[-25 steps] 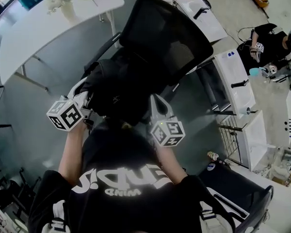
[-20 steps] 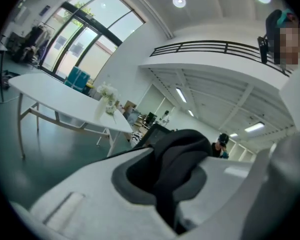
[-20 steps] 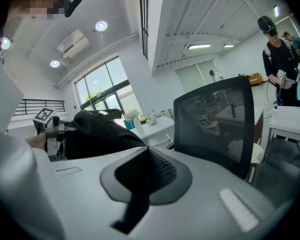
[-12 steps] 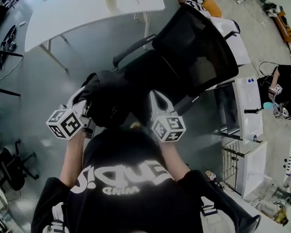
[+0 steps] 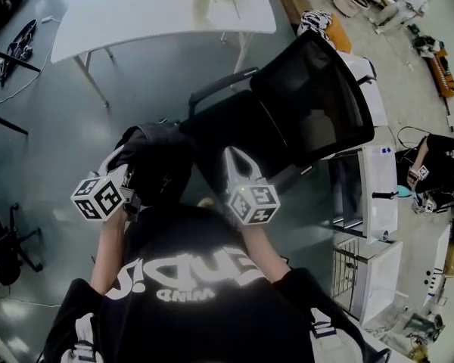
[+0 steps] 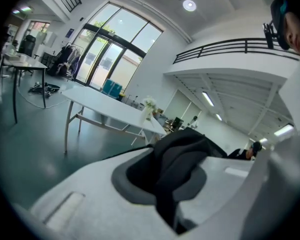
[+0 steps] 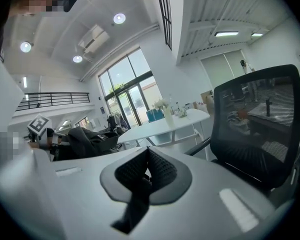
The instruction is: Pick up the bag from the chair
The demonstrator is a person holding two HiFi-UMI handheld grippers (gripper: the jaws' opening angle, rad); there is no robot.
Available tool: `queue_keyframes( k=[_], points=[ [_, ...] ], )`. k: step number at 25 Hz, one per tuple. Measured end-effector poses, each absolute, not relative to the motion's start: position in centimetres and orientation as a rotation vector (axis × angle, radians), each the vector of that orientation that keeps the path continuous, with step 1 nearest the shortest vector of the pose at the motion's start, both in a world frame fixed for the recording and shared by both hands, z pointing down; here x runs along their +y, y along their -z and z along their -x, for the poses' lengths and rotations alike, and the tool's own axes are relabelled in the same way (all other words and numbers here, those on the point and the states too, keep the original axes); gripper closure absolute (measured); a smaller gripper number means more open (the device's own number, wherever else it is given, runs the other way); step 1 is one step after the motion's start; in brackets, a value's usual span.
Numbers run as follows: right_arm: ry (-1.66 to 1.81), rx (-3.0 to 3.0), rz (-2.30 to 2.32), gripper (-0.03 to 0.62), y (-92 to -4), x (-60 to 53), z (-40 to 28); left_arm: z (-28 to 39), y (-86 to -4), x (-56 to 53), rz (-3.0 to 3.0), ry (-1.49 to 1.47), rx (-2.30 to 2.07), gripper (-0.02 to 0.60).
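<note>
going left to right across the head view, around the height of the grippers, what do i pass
left gripper, shut on the bag → bag → right gripper, jaws together → chair backrest → white cabinet → seated person at the right edge

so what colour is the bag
Black all over, with no pattern visible. The bag shows best in the head view.

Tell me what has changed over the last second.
The left gripper, shut on the black bag, has carried it left, off the chair seat and over the floor. The right gripper moved left alongside it. Unchanged: left grip on the bag, right gripper shut and empty.
</note>
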State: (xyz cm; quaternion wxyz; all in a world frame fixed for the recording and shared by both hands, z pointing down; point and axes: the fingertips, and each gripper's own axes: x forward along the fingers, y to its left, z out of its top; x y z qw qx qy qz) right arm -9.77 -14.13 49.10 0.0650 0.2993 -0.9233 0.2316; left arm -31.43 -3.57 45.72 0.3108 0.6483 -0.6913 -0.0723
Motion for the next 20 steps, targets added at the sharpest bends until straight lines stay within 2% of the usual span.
queue_keyframes(
  k=[20],
  points=[
    [-0.660, -2.788, -0.952, 0.594, -47.5, -13.3, 12.8, 34.5, -45.7, -3.7, -1.749, 0.180, -1.772, 0.555]
  ],
)
